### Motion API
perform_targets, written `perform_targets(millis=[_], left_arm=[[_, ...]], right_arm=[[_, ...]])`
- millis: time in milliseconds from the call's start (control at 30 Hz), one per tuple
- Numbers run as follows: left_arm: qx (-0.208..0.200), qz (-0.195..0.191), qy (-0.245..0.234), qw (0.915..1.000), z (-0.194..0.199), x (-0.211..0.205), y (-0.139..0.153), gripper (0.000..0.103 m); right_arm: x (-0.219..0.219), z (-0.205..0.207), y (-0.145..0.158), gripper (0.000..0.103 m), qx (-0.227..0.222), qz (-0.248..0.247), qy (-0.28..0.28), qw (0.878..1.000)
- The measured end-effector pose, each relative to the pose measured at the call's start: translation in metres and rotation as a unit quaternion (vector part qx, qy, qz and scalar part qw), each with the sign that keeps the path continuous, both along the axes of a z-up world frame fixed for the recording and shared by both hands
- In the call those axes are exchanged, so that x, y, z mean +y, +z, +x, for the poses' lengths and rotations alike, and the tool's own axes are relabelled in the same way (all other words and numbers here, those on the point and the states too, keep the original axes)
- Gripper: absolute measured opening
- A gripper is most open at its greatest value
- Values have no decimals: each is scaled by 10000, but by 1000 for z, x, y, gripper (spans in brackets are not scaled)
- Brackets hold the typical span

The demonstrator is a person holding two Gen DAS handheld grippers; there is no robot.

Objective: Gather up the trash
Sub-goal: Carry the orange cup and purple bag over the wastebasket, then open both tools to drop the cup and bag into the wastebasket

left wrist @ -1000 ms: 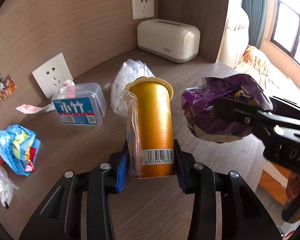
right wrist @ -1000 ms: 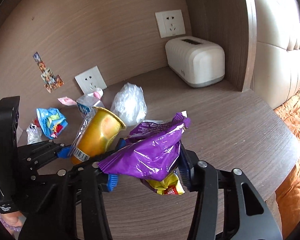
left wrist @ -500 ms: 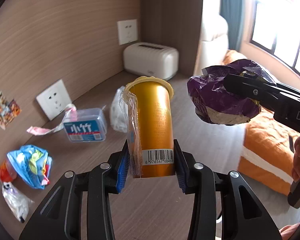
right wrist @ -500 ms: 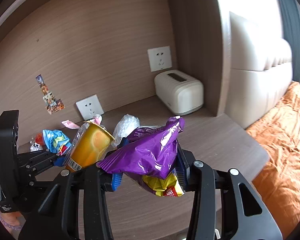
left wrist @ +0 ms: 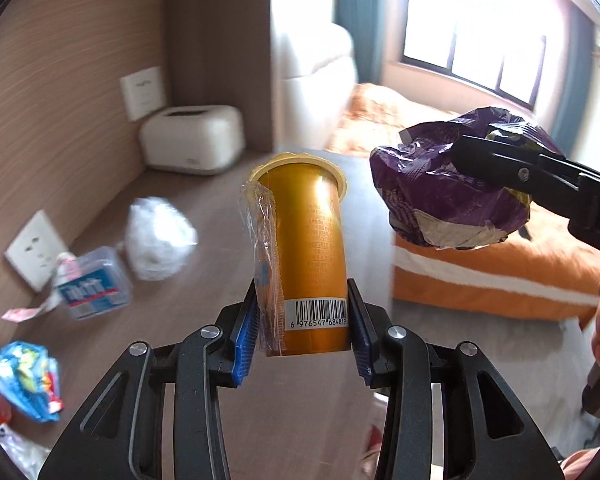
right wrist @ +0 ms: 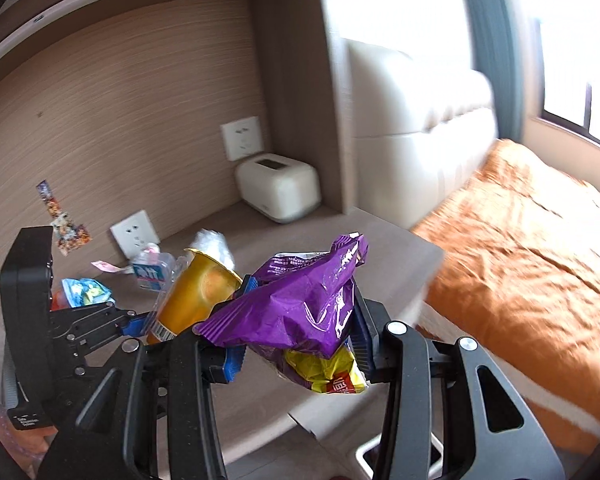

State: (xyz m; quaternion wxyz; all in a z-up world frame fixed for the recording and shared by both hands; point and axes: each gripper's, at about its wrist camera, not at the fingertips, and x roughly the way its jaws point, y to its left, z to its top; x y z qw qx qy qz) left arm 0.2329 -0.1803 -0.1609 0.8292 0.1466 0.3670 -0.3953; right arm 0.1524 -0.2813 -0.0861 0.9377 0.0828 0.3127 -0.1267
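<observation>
While daylight poured through the window, the wooden desk sat in its panelled corner beside an orange-covered bed. A white toaster, a clear plastic bag, a small labelled box and a blue wrapper littered it. Above, the left gripper clamped a gold cup; the right gripper pinched a purple snack bag.

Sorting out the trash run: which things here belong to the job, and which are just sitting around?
Job:
- gold cup, in left gripper
- purple snack bag, in right gripper
- blue wrapper
- crumpled clear bag

Lying about:
- white toaster
- wall socket
- orange bedding
</observation>
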Motion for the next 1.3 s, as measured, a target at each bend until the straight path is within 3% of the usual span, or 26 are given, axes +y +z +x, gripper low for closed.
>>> perform_targets(millis=[267,467,700,967,1167,1233,1267,1300], left_arm=[[278,65,-669,9974,-42,-43,-25,40],[519,227,-912,9942,-77,-85,-66,40],[1114,711,-853,9876,-116,-138,-172,40],[1356,1153,-944,9795,-143,-192,-325,40],[1500,1309,-1025,9746,-143,-213,-411,40],[1708,1375,-1134,9691,-142,-215,-440,42],[1712,1386,-1141,9687,-140,-215,-449,56],[1744,1362,-1049,9696,-137,-213,-458,75]], right_arm=[[-30,-53,-23,45,417,-18,-702,9967],[-67,-89,-54,45,663,113,-862,9940],[-121,-119,-127,45,1091,373,-654,9912],[-175,-134,-263,45,1358,885,-550,9852],[-198,-138,-363,46,1632,971,-593,9800],[-202,-137,-386,52,1779,1022,-551,9772],[-203,-139,-396,59,1805,1029,-546,9767],[-204,-139,-409,80,1886,1103,-476,9747]])
